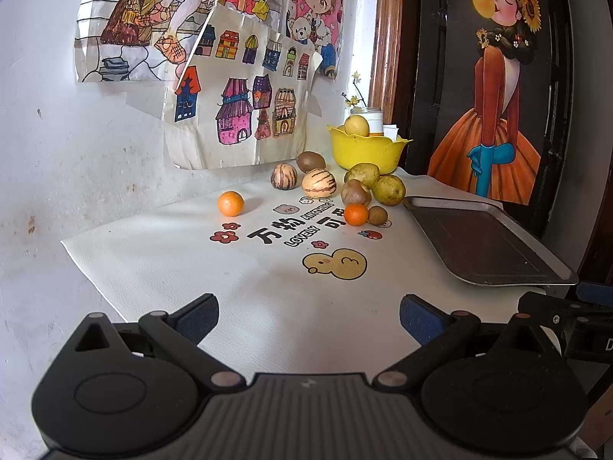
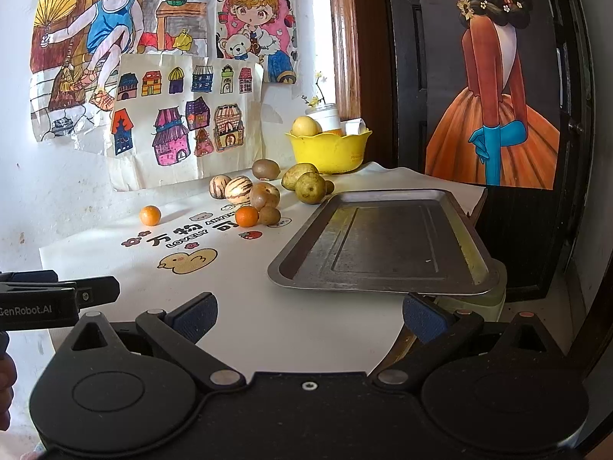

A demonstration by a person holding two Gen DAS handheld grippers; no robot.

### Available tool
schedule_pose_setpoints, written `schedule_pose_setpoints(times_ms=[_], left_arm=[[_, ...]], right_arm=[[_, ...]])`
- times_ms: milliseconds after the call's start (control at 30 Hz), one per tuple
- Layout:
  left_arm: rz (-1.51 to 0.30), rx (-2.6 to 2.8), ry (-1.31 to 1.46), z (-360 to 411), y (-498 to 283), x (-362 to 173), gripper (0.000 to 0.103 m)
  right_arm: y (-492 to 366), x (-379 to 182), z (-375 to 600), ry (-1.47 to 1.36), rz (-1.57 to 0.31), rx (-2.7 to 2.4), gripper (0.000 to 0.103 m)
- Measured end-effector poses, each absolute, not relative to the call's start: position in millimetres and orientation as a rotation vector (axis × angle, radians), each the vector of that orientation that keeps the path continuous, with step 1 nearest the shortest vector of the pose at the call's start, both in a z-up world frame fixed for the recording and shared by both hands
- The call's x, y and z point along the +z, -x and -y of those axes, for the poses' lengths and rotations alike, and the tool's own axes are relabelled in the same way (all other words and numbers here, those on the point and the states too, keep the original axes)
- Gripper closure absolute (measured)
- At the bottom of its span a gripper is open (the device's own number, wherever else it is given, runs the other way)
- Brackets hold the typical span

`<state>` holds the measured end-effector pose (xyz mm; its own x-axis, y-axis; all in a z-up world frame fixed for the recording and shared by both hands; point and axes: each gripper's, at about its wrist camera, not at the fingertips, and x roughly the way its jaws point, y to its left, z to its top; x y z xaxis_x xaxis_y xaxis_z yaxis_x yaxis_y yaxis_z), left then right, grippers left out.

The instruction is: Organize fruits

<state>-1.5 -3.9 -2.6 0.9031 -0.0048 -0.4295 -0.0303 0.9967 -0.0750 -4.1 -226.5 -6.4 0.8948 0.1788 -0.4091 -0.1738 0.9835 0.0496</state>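
Note:
Loose fruit lies on the white mat [image 1: 161,268] near the wall: a lone orange [image 1: 230,203] [image 2: 149,216], a second orange [image 1: 356,214] [image 2: 246,216], two striped melons [image 1: 318,183] [image 2: 238,189], a kiwi [image 1: 311,161] [image 2: 266,169], green pears [image 1: 389,190] [image 2: 310,188] and brown fruits [image 1: 355,193]. A yellow bowl [image 1: 366,149] [image 2: 329,151] at the back holds a yellow fruit [image 1: 356,125]. A metal tray [image 1: 482,245] [image 2: 383,241] lies empty on the right. My left gripper [image 1: 308,320] and right gripper [image 2: 310,316] both stand open over the mat's front, far from the fruit.
Drawings hang on the white wall behind the fruit. A dark door with a painted figure stands at the right. The tray overhangs the table's right edge [image 2: 479,207]. A white jar [image 2: 325,115] sits behind the bowl. The left gripper's body [image 2: 57,299] shows beside my right one.

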Motion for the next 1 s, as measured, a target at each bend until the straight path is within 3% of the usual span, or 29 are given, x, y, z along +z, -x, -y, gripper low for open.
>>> schedule_pose_setpoints(times_ms=[1000], left_arm=[[-0.495,-0.007,0.115,2.3,-2.0,-8.8,0.0]], right_arm=[[-0.9,-7.8,224.4,0.04,-0.428,0.202,0.0]])
